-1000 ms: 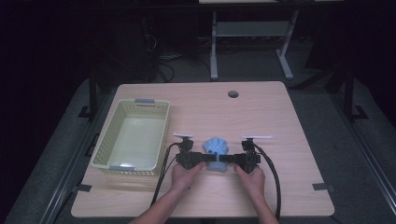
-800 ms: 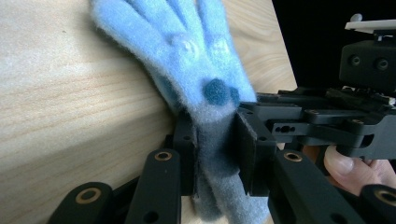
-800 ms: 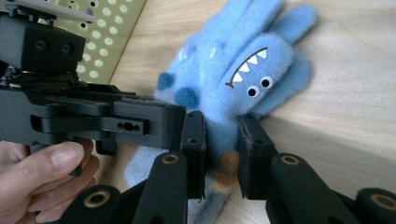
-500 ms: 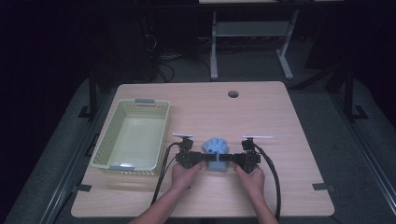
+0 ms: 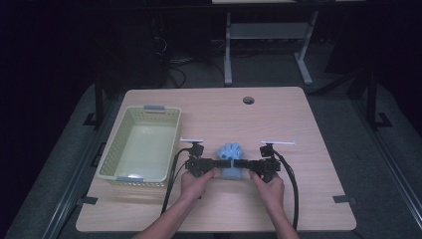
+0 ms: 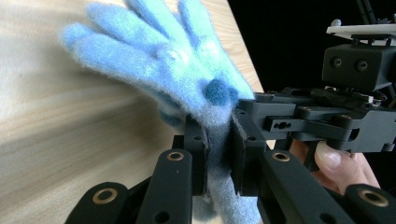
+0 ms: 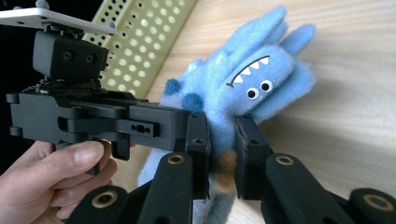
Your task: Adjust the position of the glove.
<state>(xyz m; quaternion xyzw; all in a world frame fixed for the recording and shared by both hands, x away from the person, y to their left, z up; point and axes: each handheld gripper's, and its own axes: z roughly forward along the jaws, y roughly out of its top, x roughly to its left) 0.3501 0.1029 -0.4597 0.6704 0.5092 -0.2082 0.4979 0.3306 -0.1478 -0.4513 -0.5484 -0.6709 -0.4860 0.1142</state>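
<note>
- Gripping the fluffy blue monster-faced glove (image 5: 232,162) from both sides, I hold my two tools level above the pale wooden surface (image 5: 318,199), pointing at each other.
- My left tool (image 6: 218,151) has just been closing, and its jaws now pinch a fold of the glove's pale cuff between the pads.
- My right tool (image 7: 222,149) has just been closing too; its jaws are clamped on the cuff, where a brownish patch shows between the pads.
- In the high view the left tool (image 5: 215,163) and the right tool (image 5: 245,164) meet at the glove, which sits between them near the front middle of the surface.
- The glove's fuzzy fingers fan out away from the jaws; in the right tool's view I see white zigzag teeth and two round eyes on it.
- In the left tool's view the fingers spread over the wood grain, and two darker blue tufts sit just above the pinch.
- My left hand (image 5: 195,183) and right hand (image 5: 269,189) wrap the tool bodies, with black cables trailing back toward me.
- A pale yellow-green perforated plastic basket (image 5: 110,158) stands on the left part of the surface, near the left tool but apart from the glove.
- A small round dark hole (image 5: 248,100) sits near the far edge of the surface.
</note>
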